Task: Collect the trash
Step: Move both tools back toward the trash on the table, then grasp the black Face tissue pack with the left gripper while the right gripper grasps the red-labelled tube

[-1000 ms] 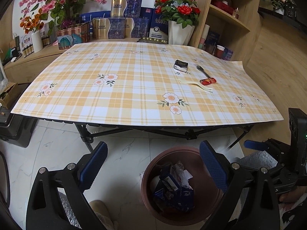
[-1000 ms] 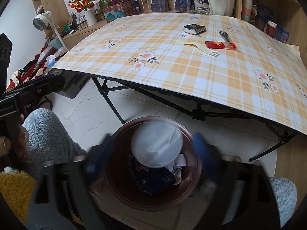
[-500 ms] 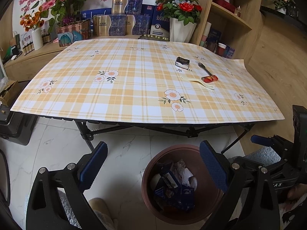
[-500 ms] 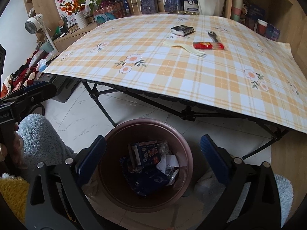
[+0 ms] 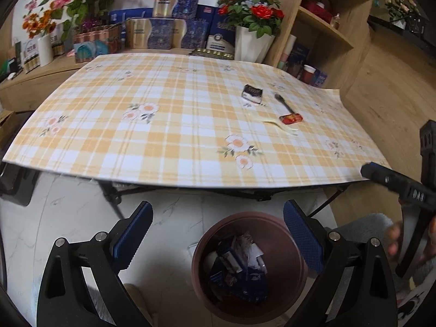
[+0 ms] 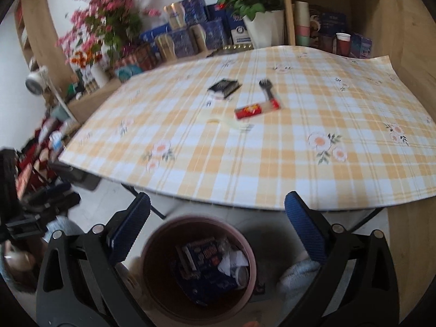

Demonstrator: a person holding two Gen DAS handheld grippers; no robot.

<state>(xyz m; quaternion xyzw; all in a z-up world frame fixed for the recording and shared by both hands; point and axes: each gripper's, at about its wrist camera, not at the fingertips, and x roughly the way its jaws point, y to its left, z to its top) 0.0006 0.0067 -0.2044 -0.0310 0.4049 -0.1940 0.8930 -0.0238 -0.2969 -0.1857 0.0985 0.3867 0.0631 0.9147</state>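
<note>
Both your grippers, left (image 5: 215,241) and right (image 6: 216,238), hang over the bin (image 6: 246,294) with jaws released and empty. The remaining trash, a red wrapper (image 6: 257,109), dark packet (image 6: 224,87) and forks (image 6: 268,92), lies clustered on the tabletop (image 6: 272,169), well beyond reach.

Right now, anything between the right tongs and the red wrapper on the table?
Nothing visible. The right tongs are open and empty, over the bin. Between them and the red wrapper lies only bare tablecloth. A pale fork lies just left of the wrapper, off that line.
</note>
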